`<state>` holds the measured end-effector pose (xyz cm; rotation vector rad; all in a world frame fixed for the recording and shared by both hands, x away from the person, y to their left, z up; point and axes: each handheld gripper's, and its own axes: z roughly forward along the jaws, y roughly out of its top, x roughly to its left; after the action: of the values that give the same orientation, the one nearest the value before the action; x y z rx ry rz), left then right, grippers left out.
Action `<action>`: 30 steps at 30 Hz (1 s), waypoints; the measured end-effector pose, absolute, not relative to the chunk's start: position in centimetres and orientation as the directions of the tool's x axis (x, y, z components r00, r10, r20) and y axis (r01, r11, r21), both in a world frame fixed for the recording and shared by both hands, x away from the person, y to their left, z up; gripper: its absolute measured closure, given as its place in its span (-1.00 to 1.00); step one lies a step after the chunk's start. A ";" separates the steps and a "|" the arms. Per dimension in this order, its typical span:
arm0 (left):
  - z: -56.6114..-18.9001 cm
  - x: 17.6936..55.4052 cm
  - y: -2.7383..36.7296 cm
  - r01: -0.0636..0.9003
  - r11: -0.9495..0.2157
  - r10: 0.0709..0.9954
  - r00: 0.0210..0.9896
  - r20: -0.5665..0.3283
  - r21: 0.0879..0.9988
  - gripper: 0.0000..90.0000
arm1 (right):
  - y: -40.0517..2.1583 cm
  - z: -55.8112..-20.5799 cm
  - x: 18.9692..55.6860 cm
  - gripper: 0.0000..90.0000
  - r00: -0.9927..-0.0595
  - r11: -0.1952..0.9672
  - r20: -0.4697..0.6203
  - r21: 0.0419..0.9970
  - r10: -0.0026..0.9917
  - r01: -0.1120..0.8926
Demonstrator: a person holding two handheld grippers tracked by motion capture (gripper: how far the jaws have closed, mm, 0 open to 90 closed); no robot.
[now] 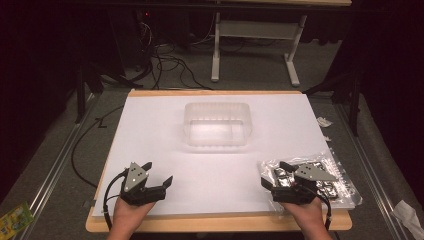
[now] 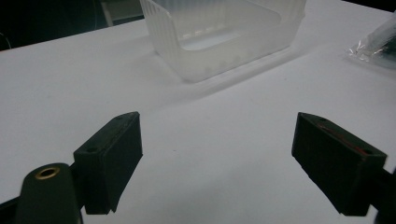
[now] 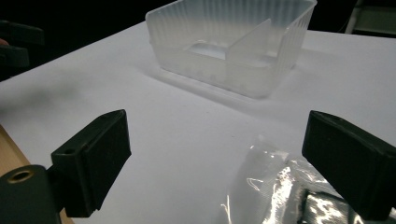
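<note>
A clear ribbed plastic bin [image 1: 217,124] stands in the middle of the white board [image 1: 165,145]; it also shows in the left gripper view [image 2: 224,32] and, with an inner divider, in the right gripper view [image 3: 233,42]. A clear plastic bag [image 1: 320,177] of dark and shiny small parts lies at the board's front right. My right gripper [image 1: 272,175] hovers over the bag's near left end, open, with the bag [image 3: 280,191] below and between its jaws. My left gripper [image 1: 157,174] stands open over bare board at the front left, nothing between its jaws.
The board rests on a wooden table [image 1: 215,222]. Cables [image 1: 170,65] and a white table frame [image 1: 255,40] lie on the floor beyond. A crumpled white scrap [image 1: 407,212] and a green packet [image 1: 15,217] lie beside the table's near corners.
</note>
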<state>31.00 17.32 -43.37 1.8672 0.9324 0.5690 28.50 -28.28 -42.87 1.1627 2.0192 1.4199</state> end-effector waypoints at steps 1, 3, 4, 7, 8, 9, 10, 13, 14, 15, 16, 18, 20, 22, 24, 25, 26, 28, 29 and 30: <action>-43.4 30.9 17.3 0.362 -0.270 0.799 0.602 -0.002 0.892 -0.62 | -28.4 -42.8 28.3 -0.81 -0.565 0.138 0.117 0.911 0.817 0.388; -43.3 30.9 17.2 0.360 -0.274 0.797 0.604 0.001 0.892 -0.60 | -28.5 -42.8 28.2 -0.81 -0.564 0.137 0.115 0.913 0.818 0.385; -43.3 30.7 17.2 0.355 -0.279 0.794 0.607 0.007 0.892 -0.60 | -28.6 -42.8 28.1 -0.80 -0.561 0.137 0.113 0.913 0.820 0.385; -43.3 30.5 17.0 0.350 -0.285 0.785 0.619 0.008 0.892 -0.58 | -28.6 -42.7 27.8 -0.75 -0.552 0.138 0.109 0.912 0.827 0.387; -43.3 30.3 16.9 0.352 -0.286 0.782 0.623 0.005 0.891 -0.57 | -28.8 -42.8 27.6 -0.69 -0.539 0.136 0.112 0.907 0.835 0.398; -43.3 30.3 16.9 0.352 -0.286 0.782 0.623 0.005 0.891 -0.57 | -28.8 -42.8 27.6 -0.69 -0.539 0.136 0.112 0.907 0.835 0.398; -43.3 30.1 16.8 0.350 -0.284 0.778 0.628 0.001 0.892 -0.57 | -29.1 -43.1 27.3 -0.63 -0.514 0.158 0.084 0.899 0.853 0.408; -43.2 29.9 16.7 0.341 -0.284 0.769 0.639 0.001 0.896 -0.55 | -29.7 -43.3 26.9 -0.58 -0.490 0.148 0.095 0.889 0.866 0.434; -43.1 29.8 16.7 0.336 -0.289 0.763 0.647 0.003 0.896 -0.55 | -30.0 -43.4 26.9 -0.55 -0.486 0.145 0.105 0.882 0.868 0.449; -43.0 29.8 16.6 0.332 -0.294 0.759 0.651 0.008 0.896 -0.55 | -30.3 -43.8 26.8 -0.48 -0.470 0.150 0.103 0.870 0.876 0.470; -43.0 29.8 16.5 0.329 -0.296 0.757 0.653 0.010 0.897 -0.55 | -30.4 -44.0 26.9 -0.48 -0.468 0.148 0.112 0.863 0.876 0.483; -43.1 30.0 16.4 0.335 -0.290 0.753 0.658 -0.002 0.896 -0.55 | -30.0 -44.6 27.1 -0.49 -0.469 0.153 0.132 0.839 0.873 0.521; -43.1 30.1 16.3 0.335 -0.295 0.750 0.661 0.000 0.895 -0.55 | -29.0 -45.3 27.4 -0.49 -0.486 0.196 0.115 0.817 0.866 0.543; -43.1 30.1 16.3 0.333 -0.296 0.749 0.662 0.001 0.895 -0.55 | -27.7 -45.8 27.7 -0.48 -0.496 0.239 0.095 0.789 0.863 0.566; -43.0 29.9 16.3 0.334 -0.288 0.750 0.661 -0.006 0.898 -0.55 | -26.8 -46.3 28.1 -0.39 -0.503 0.277 0.070 0.765 0.862 0.581; -43.0 29.9 16.4 0.335 -0.287 0.750 0.661 -0.007 0.897 -0.54 | -26.4 -46.5 28.3 -0.33 -0.495 0.290 0.055 0.752 0.867 0.592; -43.0 29.8 16.4 0.336 -0.282 0.750 0.661 -0.012 0.899 -0.54 | -26.3 -46.5 28.5 -0.28 -0.492 0.299 0.043 0.747 0.870 0.593; -43.0 29.7 16.4 0.336 -0.280 0.749 0.662 -0.014 0.899 -0.53 | -25.9 -46.5 29.2 -0.19 -0.483 0.294 0.044 0.743 0.875 0.601; -42.9 29.7 16.4 0.335 -0.278 0.748 0.664 -0.016 0.900 -0.53 | -25.9 -46.5 29.2 -0.19 -0.483 0.294 0.044 0.743 0.875 0.601; -42.9 29.7 16.3 0.332 -0.278 0.742 0.670 -0.018 0.901 -0.52 | -25.5 -46.8 30.4 -0.15 -0.476 0.321 0.017 0.717 0.880 0.618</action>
<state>29.75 16.35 -42.91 1.8747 0.8454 0.5076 30.40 -25.55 -46.79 1.3311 2.2152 0.9499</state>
